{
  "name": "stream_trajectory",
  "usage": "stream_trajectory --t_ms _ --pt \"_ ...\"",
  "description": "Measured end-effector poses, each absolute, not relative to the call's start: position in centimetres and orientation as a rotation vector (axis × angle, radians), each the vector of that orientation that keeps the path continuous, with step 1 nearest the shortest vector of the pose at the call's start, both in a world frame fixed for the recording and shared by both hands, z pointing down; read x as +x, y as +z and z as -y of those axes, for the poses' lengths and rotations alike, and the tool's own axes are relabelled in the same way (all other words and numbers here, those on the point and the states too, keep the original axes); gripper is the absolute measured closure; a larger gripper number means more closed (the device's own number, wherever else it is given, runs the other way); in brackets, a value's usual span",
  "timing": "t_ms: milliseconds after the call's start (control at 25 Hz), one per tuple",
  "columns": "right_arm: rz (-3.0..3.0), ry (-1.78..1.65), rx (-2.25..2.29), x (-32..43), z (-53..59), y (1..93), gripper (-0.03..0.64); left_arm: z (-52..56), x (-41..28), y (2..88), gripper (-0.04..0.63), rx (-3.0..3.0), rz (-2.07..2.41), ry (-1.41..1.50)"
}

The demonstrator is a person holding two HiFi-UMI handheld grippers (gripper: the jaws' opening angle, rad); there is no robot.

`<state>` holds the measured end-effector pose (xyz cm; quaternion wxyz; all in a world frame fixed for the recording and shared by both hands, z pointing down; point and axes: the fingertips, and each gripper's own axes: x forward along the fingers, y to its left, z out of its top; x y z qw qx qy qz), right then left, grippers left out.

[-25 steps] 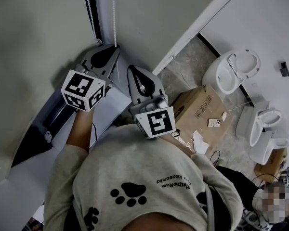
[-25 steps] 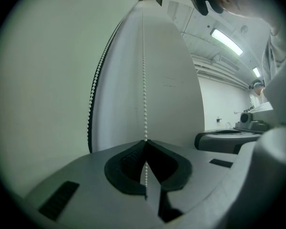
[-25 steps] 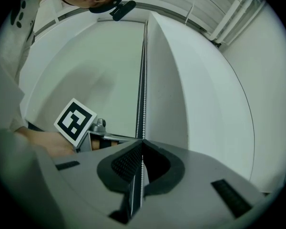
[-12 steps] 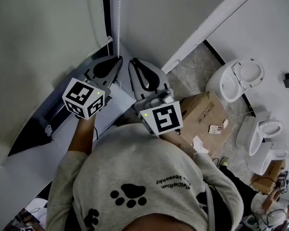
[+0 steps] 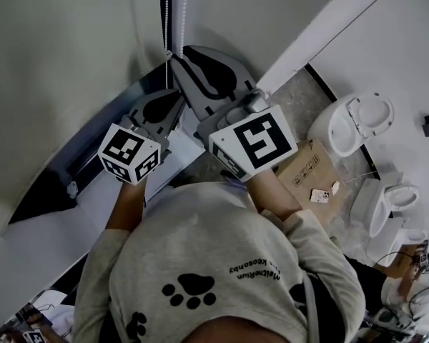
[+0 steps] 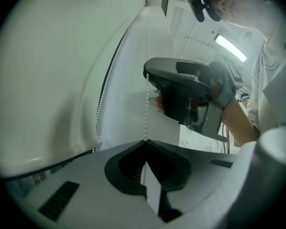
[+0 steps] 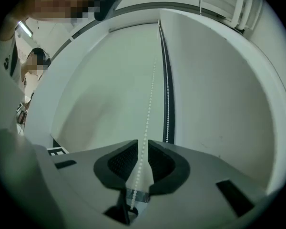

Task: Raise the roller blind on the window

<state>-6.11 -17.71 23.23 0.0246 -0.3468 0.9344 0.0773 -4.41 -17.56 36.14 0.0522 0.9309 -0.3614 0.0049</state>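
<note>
The pale roller blind (image 5: 57, 63) hangs over the window at the left, and its white bead chain (image 5: 166, 13) runs down beside it. My left gripper (image 5: 173, 88) is shut on the chain (image 6: 147, 104), which rises straight from its closed tips (image 6: 145, 141). Higher on the same strand is my right gripper (image 5: 180, 48), also seen in the left gripper view (image 6: 148, 76). Its jaws have just been opening and stand slightly apart (image 7: 143, 146), the chain (image 7: 150, 94) running loosely through the gap. A second strand (image 7: 168, 113) hangs along a dark strip to the right.
A white window sill (image 5: 50, 227) lies below the blind. On the floor to the right stand a cardboard box (image 5: 307, 174) and white toilets (image 5: 350, 123). My grey sweatshirt (image 5: 222, 263) fills the bottom of the head view.
My right gripper has climbed up the chain, from beside the left gripper to above it, and its jaws have parted. The left gripper stays shut on the chain, shifted a little.
</note>
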Motion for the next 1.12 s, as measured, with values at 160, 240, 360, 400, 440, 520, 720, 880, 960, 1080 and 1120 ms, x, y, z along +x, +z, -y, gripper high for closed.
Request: stream_trajectory --t_ms 160,240,360,400,440,520,720,880,960,1080,1120 --pt "-2.908 0.261 -1.068 -6.4 17.9 22.2 0.565 17.6 -4.3 36.1 0.588 2.831 1.113 0.008" --pt "-2.922 0.26 -1.072 -6.4 17.9 22.2 0.599 17.4 -4.3 36.0 0.588 2.829 1.128 0.0" --pt "-2.921 0.236 -1.066 -5.9 17.9 22.4 0.606 17.4 -4.3 36.3 0.588 2.818 1.157 -0.024" --pt "-2.911 0.227 -1.069 -5.8 17.9 22.5 0.606 17.5 -4.4 36.4 0.588 2.814 1.167 -0.039" --pt "-2.898 0.225 -1.075 -5.7 17.9 22.6 0.606 17.5 -4.5 36.4 0.588 2.81 1.176 -0.055" --pt "-2.88 0.245 -1.097 -5.6 17.9 22.9 0.606 17.4 -4.6 36.7 0.588 2.807 1.188 -0.075" --pt "-2.859 0.274 -1.134 -5.4 17.9 23.5 0.606 17.4 -4.3 37.4 0.588 2.801 1.184 -0.07" --pt "-2.886 0.238 -1.155 -5.3 18.2 25.7 0.606 17.4 -4.1 39.5 0.588 2.777 1.177 -0.017" --pt "-2.896 0.218 -1.167 -5.3 18.4 27.0 0.606 17.5 -4.1 40.8 0.588 2.754 1.171 -0.008" --pt "-2.914 0.189 -1.181 -5.3 18.2 28.3 0.606 17.2 -4.0 42.1 0.588 2.733 1.173 0.024" --pt "-2.919 0.173 -1.18 -5.3 18.0 28.7 0.606 17.0 -4.0 42.5 0.588 2.727 1.178 0.038"
